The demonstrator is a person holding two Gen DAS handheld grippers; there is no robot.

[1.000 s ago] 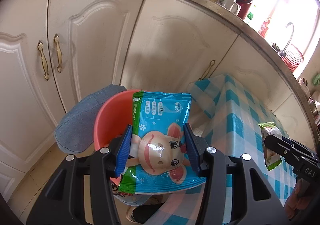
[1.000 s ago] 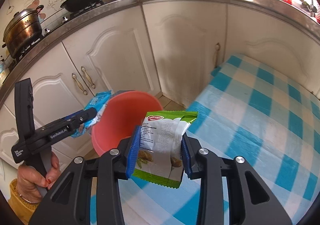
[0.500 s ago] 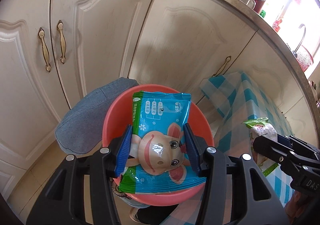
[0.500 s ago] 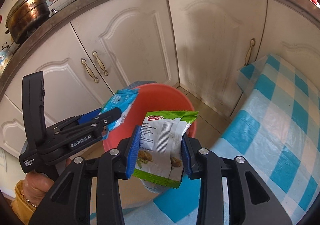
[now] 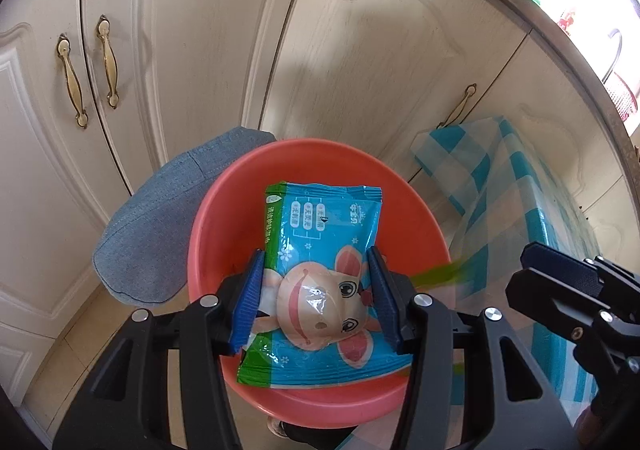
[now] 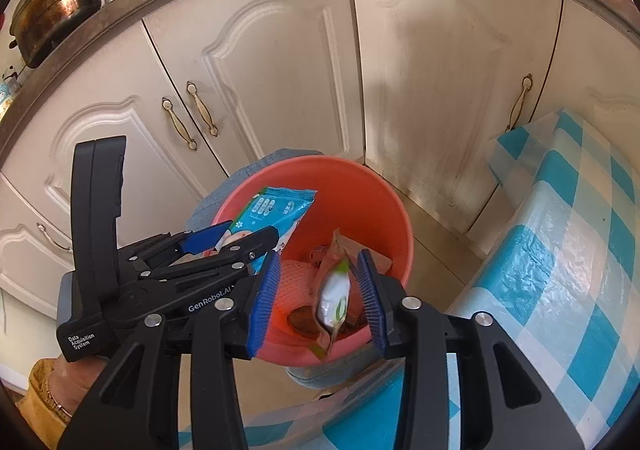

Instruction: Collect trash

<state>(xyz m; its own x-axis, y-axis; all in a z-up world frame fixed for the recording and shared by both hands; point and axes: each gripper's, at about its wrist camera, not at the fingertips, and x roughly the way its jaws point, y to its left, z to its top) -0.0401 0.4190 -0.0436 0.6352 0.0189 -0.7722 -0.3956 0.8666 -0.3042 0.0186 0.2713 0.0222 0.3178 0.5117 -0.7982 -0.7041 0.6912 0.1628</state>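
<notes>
A blue wipes packet (image 5: 320, 218) with a cartoon mouse sits between the blue pads of my left gripper (image 5: 315, 254), which is shut on it just above the red bin (image 5: 224, 202). My right gripper (image 6: 319, 254) hangs over the same bin (image 6: 372, 202) with its jaws opening. A green and white snack packet (image 6: 334, 298) is loose between them, edge-on, touching neither pad and dropping toward the bin. The left wrist view shows that packet as a green blur (image 5: 436, 274) beside the right gripper (image 5: 520, 270). The left gripper (image 6: 248, 234) and blue packet (image 6: 276, 206) also show in the right wrist view.
An orange net and brown wrappers (image 6: 296, 282) lie in the bin. A blue denim cushion (image 5: 160, 230) sits behind the bin on the left. A blue-checked tablecloth (image 6: 580, 250) covers the table at right. White cabinet doors (image 5: 192, 50) stand close behind.
Both grippers have come lower over the red bin. The right jaws have parted, and the green packet has slipped free and turned edge-on. The left gripper still holds the blue packet.
</notes>
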